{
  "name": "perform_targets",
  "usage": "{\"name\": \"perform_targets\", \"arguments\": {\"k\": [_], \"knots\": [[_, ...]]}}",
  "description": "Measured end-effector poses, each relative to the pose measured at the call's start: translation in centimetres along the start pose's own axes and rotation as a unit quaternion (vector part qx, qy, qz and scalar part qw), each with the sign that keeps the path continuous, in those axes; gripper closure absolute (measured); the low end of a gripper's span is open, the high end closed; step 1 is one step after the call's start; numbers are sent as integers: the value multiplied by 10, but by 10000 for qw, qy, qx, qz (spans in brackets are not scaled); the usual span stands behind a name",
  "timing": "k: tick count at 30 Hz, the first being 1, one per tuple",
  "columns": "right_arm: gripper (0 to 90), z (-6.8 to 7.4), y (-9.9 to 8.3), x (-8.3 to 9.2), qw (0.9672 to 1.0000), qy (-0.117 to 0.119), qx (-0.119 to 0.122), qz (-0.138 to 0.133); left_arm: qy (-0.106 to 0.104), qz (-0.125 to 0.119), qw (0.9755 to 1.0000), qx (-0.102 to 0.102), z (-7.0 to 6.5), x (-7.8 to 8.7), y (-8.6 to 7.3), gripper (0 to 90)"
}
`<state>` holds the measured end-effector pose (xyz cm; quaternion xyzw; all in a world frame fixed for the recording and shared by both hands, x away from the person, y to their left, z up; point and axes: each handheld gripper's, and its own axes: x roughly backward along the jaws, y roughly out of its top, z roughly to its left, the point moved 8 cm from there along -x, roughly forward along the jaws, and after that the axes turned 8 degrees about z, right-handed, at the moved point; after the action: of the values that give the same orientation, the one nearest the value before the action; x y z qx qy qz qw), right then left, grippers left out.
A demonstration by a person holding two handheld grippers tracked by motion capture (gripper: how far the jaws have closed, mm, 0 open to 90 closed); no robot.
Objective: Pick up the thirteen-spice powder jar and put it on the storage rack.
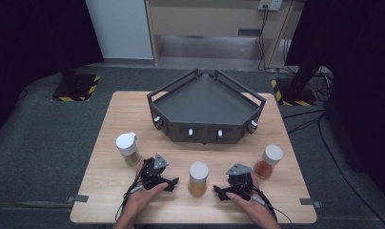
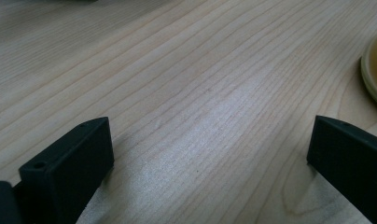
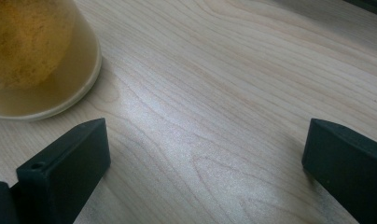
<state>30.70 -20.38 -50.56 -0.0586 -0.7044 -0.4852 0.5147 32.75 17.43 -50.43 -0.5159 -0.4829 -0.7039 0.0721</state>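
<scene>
A: Status on the grippers?

B: Left gripper (image 1: 167, 182) sits low on the wooden table (image 1: 114, 124), jaws spread wide, nothing between them, just bare wood. Right gripper (image 1: 222, 192) is the same: low on the table, jaws wide apart, empty.

A: Where's the jar?

B: The middle jar (image 1: 198, 179), white lid, yellow-brown contents, stands upright between the two grippers, just off each set of jaw tips. In the left gripper view its base edge (image 2: 374, 74) sits ahead and outside the right-hand jaw. In the right gripper view its base (image 3: 32, 56) sits ahead and outside the left-hand jaw. No contact with either.

A: Other stuff?

B: White-capped jar (image 1: 127, 149) just beyond the left gripper. Jar with reddish contents (image 1: 268, 161) just beyond the right gripper, on its outer side. Dark angular tray (image 1: 207, 98) farther out, past the middle jar, well apart from both grippers.
</scene>
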Motion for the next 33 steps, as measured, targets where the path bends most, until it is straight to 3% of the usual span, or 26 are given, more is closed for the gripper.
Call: {"name": "perform_targets", "arguments": {"k": [33], "knots": [[10, 1, -1, 0, 10000, -46, -39, -8, 1, -8, 10000, 40, 0, 1, 1, 0]]}}
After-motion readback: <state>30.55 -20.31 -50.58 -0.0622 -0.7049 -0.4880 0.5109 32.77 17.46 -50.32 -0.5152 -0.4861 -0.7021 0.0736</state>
